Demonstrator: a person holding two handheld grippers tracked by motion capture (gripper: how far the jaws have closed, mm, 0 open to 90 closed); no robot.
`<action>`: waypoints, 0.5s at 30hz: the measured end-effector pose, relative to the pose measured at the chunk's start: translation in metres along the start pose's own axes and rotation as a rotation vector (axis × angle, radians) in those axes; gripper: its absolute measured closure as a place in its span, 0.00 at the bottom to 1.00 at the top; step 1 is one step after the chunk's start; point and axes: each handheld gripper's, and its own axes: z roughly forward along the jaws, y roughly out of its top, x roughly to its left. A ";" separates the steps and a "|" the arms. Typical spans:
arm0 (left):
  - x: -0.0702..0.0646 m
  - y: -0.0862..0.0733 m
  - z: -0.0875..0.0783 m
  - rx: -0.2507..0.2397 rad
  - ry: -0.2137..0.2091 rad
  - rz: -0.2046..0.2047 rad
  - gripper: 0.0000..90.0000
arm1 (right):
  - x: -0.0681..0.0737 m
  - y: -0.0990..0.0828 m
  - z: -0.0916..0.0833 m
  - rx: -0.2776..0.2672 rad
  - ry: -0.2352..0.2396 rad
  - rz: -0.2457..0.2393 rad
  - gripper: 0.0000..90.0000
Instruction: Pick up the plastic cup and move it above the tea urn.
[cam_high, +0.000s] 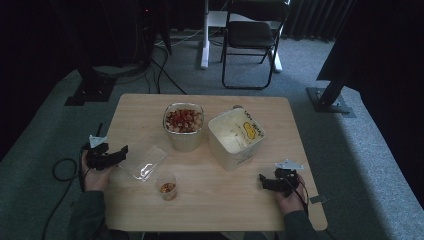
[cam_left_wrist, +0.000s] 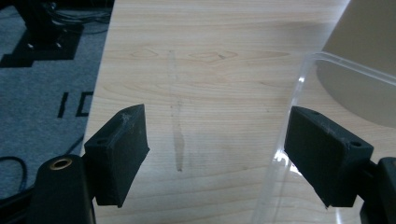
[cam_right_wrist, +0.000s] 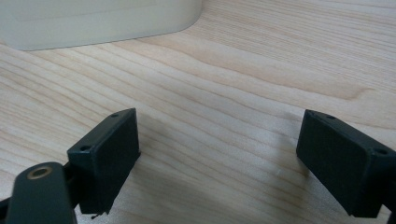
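High view: at the left edge of the table (cam_high: 210, 210) the person's left hand (cam_high: 92, 175) comes up from the bottom of the picture, sleeve at the table's near-left corner, and holds the left gripper (cam_high: 120, 151) roughly level, its jaws pointing right across the wood towards the clear plastic lid (cam_high: 144, 163) that lies flat just beside them. In the left gripper view those jaws stand wide apart with bare wood between them and nothing held; the rim of the clear plastic lid (cam_left_wrist: 292, 126) passes just in front of the right-hand jaw, and whether it touches the jaw cannot be told.

Just right of the lid, near the table's front, stands a small clear cup (cam_high: 167, 185) with something orange-brown in its bottom. Behind it, towards the middle of the table, is a tub of red and pale pieces (cam_high: 183, 121), and just right of that a pale empty tub (cam_high: 235, 137) with a yellow mark on its inner wall, tilted a little.

At the right, the right hand (cam_high: 289, 199) rises from the table's near edge and holds the right gripper (cam_high: 263, 181) low over the wood, jaws pointing left, well apart from the cup. In the right gripper view its jaws are spread wide over bare wood, gripping nothing, with the pale tub's wall (cam_right_wrist: 93, 21) beyond.
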 end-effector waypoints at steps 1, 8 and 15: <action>-0.001 0.000 -0.001 -0.003 -0.006 0.003 0.24 | 0.000 0.000 0.000 0.000 0.000 0.000 0.14; -0.005 -0.003 -0.008 -0.004 -0.008 0.008 0.24 | 0.000 0.000 0.000 0.000 0.000 -0.001 0.14; -0.007 -0.012 -0.009 0.023 -0.005 0.016 0.26 | 0.000 0.000 0.000 0.000 0.000 -0.002 0.14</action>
